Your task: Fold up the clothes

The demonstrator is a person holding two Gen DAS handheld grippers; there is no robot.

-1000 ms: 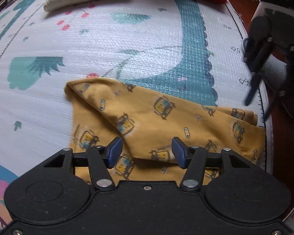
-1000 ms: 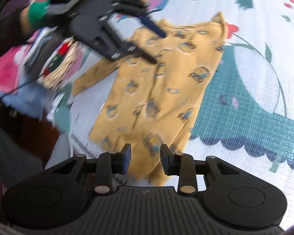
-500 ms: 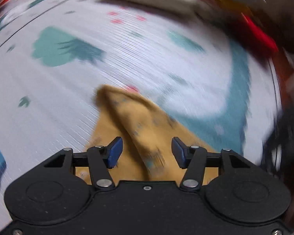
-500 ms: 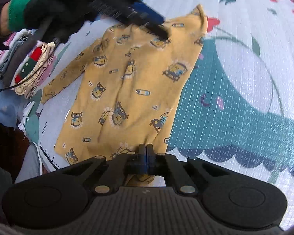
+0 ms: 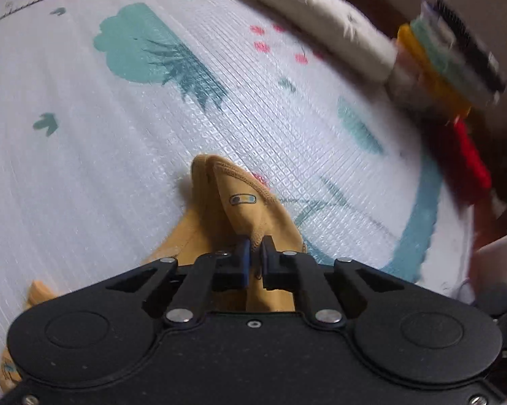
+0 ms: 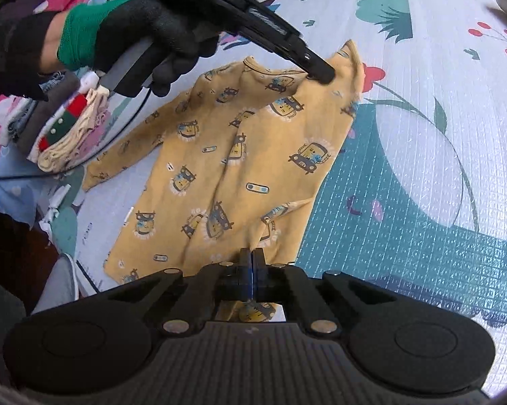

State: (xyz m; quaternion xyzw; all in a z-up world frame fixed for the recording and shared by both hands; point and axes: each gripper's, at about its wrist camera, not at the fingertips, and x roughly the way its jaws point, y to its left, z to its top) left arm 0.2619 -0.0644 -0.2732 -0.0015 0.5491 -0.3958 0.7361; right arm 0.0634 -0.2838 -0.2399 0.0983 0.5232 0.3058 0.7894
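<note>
Shirt point(image 6: 239, 155) flat on mat, pinched btwn left tongs point(image 5: 254, 259) & right tongs point(image 6: 252, 266)

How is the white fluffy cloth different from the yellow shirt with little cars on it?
The white fluffy cloth is plain; the yellow shirt with little cars is printed all over. The cloth lies untouched at the play mat's far edge; the shirt is spread out and pinched by the left gripper near its shoulder and the right gripper at its hem. Both rest on the mat.
</note>
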